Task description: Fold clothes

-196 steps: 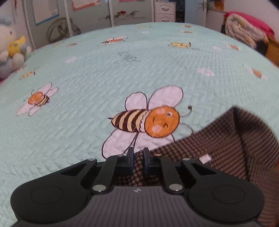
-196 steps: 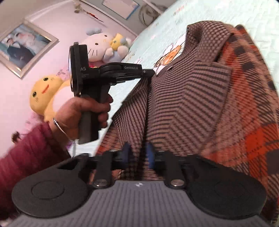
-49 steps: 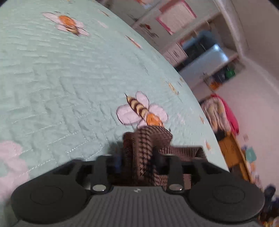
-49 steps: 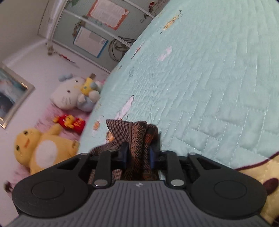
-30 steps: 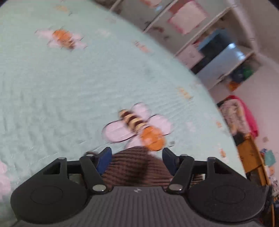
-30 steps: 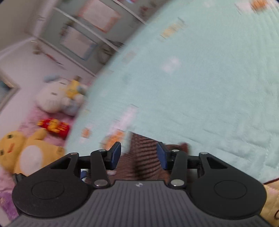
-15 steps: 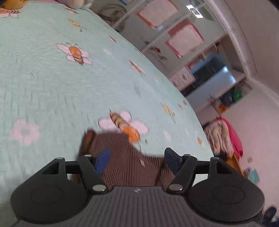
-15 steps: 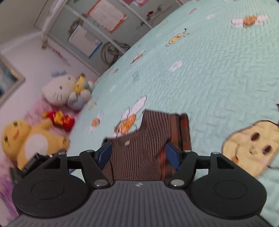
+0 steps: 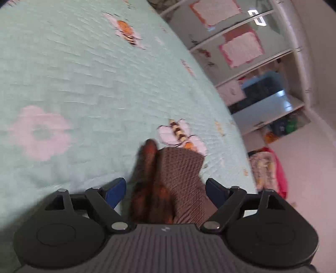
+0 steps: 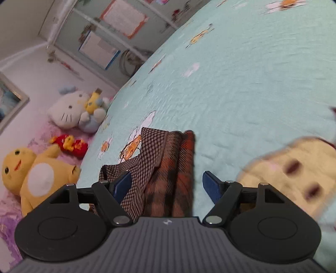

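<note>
The brown houndstooth and orange-plaid cloth garment (image 10: 166, 168) lies in a narrow layered bundle ahead of the spread, empty left gripper (image 9: 166, 188) and right gripper (image 10: 168, 182), so the folding looks well along.

No readable text in either view. Left tool (image 9: 166, 190) body has a small pale logo mark, not legible as letters; same on right tool (image 10: 167, 184). Posters on cabinet doors (image 10: 124, 17) too blurred and small to read; pink-framed sheets (image 9: 241, 49) in left view likewise unreadable.
</note>
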A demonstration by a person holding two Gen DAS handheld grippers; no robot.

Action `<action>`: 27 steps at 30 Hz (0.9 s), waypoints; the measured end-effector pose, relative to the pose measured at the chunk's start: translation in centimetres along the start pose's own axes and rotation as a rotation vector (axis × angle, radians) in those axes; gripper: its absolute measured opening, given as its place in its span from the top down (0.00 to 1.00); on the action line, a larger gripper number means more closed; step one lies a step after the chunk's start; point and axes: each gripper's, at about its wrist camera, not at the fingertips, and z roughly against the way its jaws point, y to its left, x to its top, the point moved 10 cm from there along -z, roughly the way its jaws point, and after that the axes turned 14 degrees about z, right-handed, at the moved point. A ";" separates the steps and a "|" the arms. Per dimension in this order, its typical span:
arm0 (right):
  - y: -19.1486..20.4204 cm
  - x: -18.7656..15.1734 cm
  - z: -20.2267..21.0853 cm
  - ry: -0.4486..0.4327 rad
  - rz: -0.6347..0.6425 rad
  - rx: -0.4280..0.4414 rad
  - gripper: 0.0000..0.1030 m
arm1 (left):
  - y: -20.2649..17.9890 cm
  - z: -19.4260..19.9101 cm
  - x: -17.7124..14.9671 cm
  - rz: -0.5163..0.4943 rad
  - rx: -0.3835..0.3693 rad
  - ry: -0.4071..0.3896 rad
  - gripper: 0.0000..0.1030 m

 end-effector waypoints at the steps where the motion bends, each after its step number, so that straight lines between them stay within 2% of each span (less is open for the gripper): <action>1: 0.3 0.3 -0.8 0.013 0.029 0.023 0.30 | -0.4 -0.6 0.0 -0.004 -0.025 0.017 0.16; 2: 0.5 0.4 -1.5 0.026 0.052 0.040 0.32 | -0.7 -1.2 0.0 -0.014 -0.044 0.032 0.17; 3: 0.7 0.6 -2.3 0.041 0.073 0.049 0.43 | -1.0 -1.8 -0.1 -0.039 -0.046 0.043 0.20; 4: 0.6 0.7 -2.9 0.056 0.084 0.053 0.60 | -1.0 -2.3 -0.2 -0.056 -0.045 0.057 0.32; 5: 0.5 0.7 -3.5 0.070 0.093 0.055 0.70 | -0.7 -2.6 -0.3 -0.047 -0.049 0.072 0.46; 6: 0.4 0.6 -3.8 0.079 0.089 0.073 0.77 | -0.4 -3.0 -0.3 -0.038 -0.053 0.086 0.85; 8: 0.8 0.6 -3.7 0.070 0.091 0.101 0.80 | 0.2 -3.4 -0.4 -0.024 -0.061 0.106 0.86; 14: 3.9 1.7 -4.0 0.055 0.140 0.200 0.84 | -2.6 0.5 1.3 -0.164 -0.032 -0.029 0.89; 17: 6.3 3.5 -5.9 0.035 0.141 0.259 0.84 | -4.4 2.5 2.5 -0.239 -0.017 -0.093 0.89; 20: 8.4 5.8 -8.1 -0.004 0.133 0.303 0.84 | -6.1 3.2 5.2 -0.318 0.007 -0.143 0.89; 22: 8.8 7.0 -10.1 -0.013 0.137 0.283 0.84 | -6.0 2.6 7.0 -0.360 0.048 -0.162 0.87; 23: 8.5 7.1 -11.5 0.000 0.143 0.252 0.84 | -4.7 1.7 7.7 -0.353 0.091 -0.157 0.83; 24: 8.2 7.1 -12.8 0.017 0.150 0.216 0.80 | -3.3 0.9 8.4 -0.345 0.135 -0.153 0.73; 25: 7.5 6.7 -14.1 0.047 0.164 0.165 0.72 | -1.8 0.0 9.0 -0.332 0.185 -0.145 0.64; 26: 6.6 6.0 -15.3 0.088 0.184 0.101 0.67 | 0.1 -0.9 9.3 -0.303 0.254 -0.131 0.61; 27: 6.0 5.6 -15.8 0.108 0.193 0.075 0.67 | 1.5 -1.4 9.6 -0.274 0.294 -0.129 0.61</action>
